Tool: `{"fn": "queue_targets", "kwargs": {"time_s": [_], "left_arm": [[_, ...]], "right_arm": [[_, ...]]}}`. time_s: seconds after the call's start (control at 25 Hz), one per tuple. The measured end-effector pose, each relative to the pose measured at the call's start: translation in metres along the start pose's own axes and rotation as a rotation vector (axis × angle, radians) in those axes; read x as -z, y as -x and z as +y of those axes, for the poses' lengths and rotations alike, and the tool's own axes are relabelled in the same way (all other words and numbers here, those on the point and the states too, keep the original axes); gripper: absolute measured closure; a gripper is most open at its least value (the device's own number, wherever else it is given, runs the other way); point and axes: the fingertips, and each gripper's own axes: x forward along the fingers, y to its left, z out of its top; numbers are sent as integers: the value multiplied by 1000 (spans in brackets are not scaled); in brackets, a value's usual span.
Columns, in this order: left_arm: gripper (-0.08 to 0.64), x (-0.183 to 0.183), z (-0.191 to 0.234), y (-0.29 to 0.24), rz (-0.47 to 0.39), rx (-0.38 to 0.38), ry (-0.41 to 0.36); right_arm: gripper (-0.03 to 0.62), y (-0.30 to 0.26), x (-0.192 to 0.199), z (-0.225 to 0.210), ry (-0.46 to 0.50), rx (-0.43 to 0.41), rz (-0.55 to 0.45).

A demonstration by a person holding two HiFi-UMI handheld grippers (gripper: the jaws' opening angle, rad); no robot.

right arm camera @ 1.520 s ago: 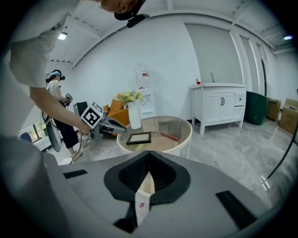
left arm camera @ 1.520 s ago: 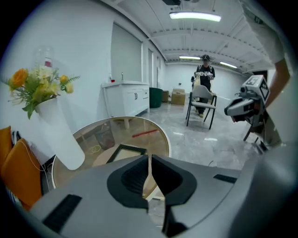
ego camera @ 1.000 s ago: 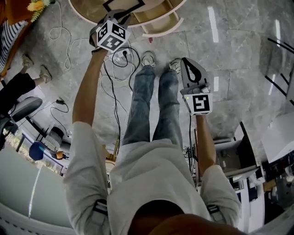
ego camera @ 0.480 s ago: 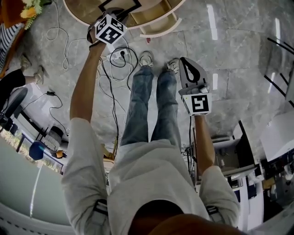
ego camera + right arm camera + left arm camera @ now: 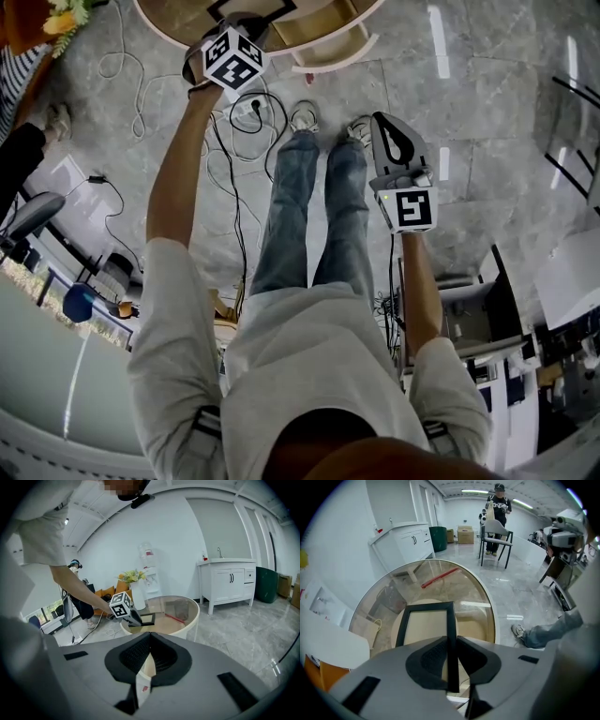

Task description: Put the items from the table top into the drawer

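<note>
Left tongs (image 5: 451, 641) just closed on black frame (image 5: 429, 605) edge; lift level off desk (image 5: 393, 581). Right tongs (image 5: 149, 639) shut, empty.

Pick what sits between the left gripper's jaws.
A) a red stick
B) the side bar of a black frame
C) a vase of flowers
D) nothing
B: in the left gripper view, the left gripper has the right bar of the black frame between its pads. The jaws have just been closing on it. The red stick lies further back, under the glass table top.
</note>
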Motion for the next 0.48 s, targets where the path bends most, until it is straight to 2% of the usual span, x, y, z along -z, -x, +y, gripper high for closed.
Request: {"fn": "queue_targets", "kwargs": {"time_s": [0.48], "left_arm": [[489, -7, -6, 12, -38, -40, -14]], "right_arm": [[569, 13, 10, 4, 9, 5, 10]]}}
